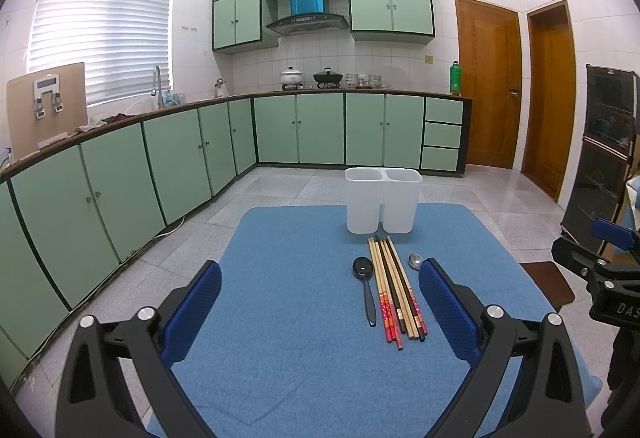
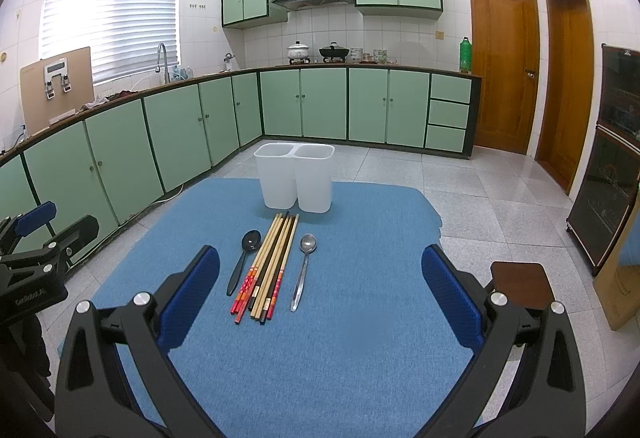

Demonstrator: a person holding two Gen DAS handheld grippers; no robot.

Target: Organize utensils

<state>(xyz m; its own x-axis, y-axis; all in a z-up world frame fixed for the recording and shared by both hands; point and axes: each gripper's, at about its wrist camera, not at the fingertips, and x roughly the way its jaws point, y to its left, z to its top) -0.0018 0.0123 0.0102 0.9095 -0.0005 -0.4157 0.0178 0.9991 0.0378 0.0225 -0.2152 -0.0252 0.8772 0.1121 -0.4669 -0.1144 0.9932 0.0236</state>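
Both claws hover spread wide and empty above a blue tabletop [image 2: 360, 338]. Ahead of the left claw [image 1: 320, 302] and toward its right finger lie a black spoon [image 1: 366, 284], a bundle of chopsticks [image 1: 394, 290] and a metal spoon [image 1: 415, 261]. From the right claw [image 2: 320, 286] they lie ahead, toward its left finger. Beyond them stands an empty white twin bin [image 2: 296, 180]. Nothing appears sorted yet, so this looks like the start. The next move likely calls for lowering one claw over a single utensil and closing on its handle.

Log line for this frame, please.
stage: not started | left gripper: open, empty | right gripper: open, empty | spoons, chopsticks: on mat | bins: look empty
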